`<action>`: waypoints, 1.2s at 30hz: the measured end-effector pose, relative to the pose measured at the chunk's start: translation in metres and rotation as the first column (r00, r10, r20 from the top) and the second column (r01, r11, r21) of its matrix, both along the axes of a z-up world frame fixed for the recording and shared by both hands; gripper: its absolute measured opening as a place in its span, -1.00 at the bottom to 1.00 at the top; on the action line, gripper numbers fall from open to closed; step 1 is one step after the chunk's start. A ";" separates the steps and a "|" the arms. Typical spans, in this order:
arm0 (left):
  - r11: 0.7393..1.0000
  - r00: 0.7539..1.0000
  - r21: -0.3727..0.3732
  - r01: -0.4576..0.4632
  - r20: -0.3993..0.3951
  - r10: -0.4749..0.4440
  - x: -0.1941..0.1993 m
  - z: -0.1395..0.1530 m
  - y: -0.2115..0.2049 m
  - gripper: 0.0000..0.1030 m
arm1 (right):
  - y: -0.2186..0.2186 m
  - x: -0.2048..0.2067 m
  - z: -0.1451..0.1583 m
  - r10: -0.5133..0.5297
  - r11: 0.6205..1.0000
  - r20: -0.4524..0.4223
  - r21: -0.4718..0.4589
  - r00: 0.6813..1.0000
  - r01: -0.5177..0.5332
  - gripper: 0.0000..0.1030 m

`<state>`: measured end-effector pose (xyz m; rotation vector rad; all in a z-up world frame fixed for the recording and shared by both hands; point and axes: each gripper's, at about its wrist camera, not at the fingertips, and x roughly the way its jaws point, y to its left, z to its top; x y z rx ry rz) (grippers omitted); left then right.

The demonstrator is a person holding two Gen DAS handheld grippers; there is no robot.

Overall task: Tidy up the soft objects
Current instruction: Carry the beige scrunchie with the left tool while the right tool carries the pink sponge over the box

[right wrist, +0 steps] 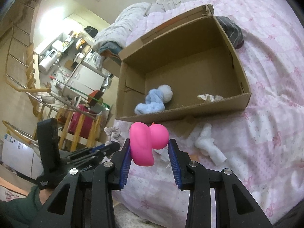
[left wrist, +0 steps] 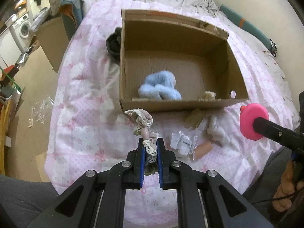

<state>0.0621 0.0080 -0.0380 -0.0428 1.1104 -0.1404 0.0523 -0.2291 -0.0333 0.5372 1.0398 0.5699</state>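
Left wrist view, going left to right: the left claw (left wrist: 150,148) is clamped on a lacy cloth doll (left wrist: 143,122), lifted just off the pink bed cover (left wrist: 79,114), likely so it can clear the near wall of the cardboard box (left wrist: 171,103) just beyond. Inside the box lies a blue fluffy toy (left wrist: 159,89). Loose on the bed to the right sit a white sock (left wrist: 216,131) and small packets (left wrist: 183,142). Farthest right, the right claw (right wrist: 150,148) grips a pink rubber duck (right wrist: 146,142), apparently bound for the box too.

a home is shown: a bed (left wrist: 91,87) under a pink quilt, a washing machine (left wrist: 23,29) seen beyond it.
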 end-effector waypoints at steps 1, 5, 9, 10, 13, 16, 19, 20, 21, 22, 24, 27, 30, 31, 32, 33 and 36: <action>1.000 1.000 0.001 0.000 0.012 0.000 0.001 0.005 0.000 -0.80 | -0.001 0.000 0.001 -0.001 1.000 0.002 0.007 1.000 0.001 -0.22; 1.000 0.998 -0.007 -0.009 0.062 0.009 0.012 0.026 0.002 -0.80 | -0.005 0.004 0.008 -0.007 1.000 0.020 0.021 1.000 0.007 -0.22; 1.000 0.992 -0.006 -0.014 0.122 0.015 0.035 0.047 0.001 -0.80 | -0.012 0.014 0.019 -0.028 0.999 0.042 0.031 0.999 0.026 -0.22; 1.000 0.991 -0.003 -0.014 0.133 0.014 0.041 0.051 0.000 -0.80 | -0.014 0.018 0.022 -0.031 0.999 0.049 0.031 0.998 0.029 -0.22; 1.000 0.986 0.001 -0.012 0.164 0.012 0.059 0.062 -0.003 -0.80 | -0.018 0.031 0.031 -0.038 0.999 0.076 0.010 0.996 0.037 -0.22; 1.000 0.984 0.004 -0.008 0.179 0.007 0.075 0.067 -0.008 -0.80 | -0.022 0.046 0.038 -0.046 0.999 0.096 -0.009 0.994 0.047 -0.22; 1.000 0.983 0.011 -0.004 0.185 0.002 0.086 0.066 -0.013 -0.80 | -0.027 0.060 0.042 -0.055 0.998 0.109 -0.027 0.993 0.058 -0.22; 1.000 0.982 0.016 -0.004 0.187 0.001 0.089 0.066 -0.014 -0.80 | -0.029 0.066 0.042 -0.058 0.998 0.112 -0.032 0.992 0.062 -0.22; 1.000 0.982 0.022 -0.006 0.189 0.002 0.092 0.064 -0.016 -0.80 | -0.030 0.070 0.042 -0.061 0.997 0.112 -0.036 0.992 0.065 -0.22; 1.000 0.982 0.029 -0.008 0.187 0.003 0.096 0.062 -0.017 -0.80 | -0.032 0.074 0.042 -0.066 0.997 0.113 -0.041 0.991 0.071 -0.22; 0.999 0.983 0.039 -0.008 0.182 0.001 0.102 0.056 -0.020 -0.80 | -0.034 0.081 0.040 -0.073 0.995 0.111 -0.054 0.991 0.079 -0.22; 0.998 0.983 0.057 -0.014 0.183 0.003 0.112 0.044 -0.024 -0.80 | -0.036 0.089 0.035 -0.094 0.991 0.116 -0.085 0.989 0.105 -0.22; 0.998 0.983 0.056 -0.010 0.182 0.000 0.118 0.028 -0.025 -0.80 | -0.036 0.092 0.024 -0.108 0.988 0.102 -0.102 0.989 0.118 -0.22; 0.998 0.984 0.060 -0.009 0.181 -0.002 0.119 0.023 -0.026 -0.80 | -0.036 0.091 0.019 -0.110 0.987 0.095 -0.111 0.989 0.120 -0.22; 0.998 0.984 0.059 -0.005 0.178 -0.006 0.119 0.020 -0.026 -0.80 | -0.035 0.091 0.015 -0.112 0.986 0.087 -0.117 0.990 0.122 -0.22; 0.999 0.985 0.051 0.000 0.172 -0.009 0.118 0.017 -0.026 -0.80 | -0.034 0.091 0.012 -0.112 0.985 0.082 -0.123 0.990 0.122 -0.22; 0.999 0.984 0.040 0.015 0.178 -0.022 0.113 0.012 -0.028 -0.80 | -0.028 0.092 0.006 -0.100 0.979 0.081 -0.172 0.992 0.113 -0.22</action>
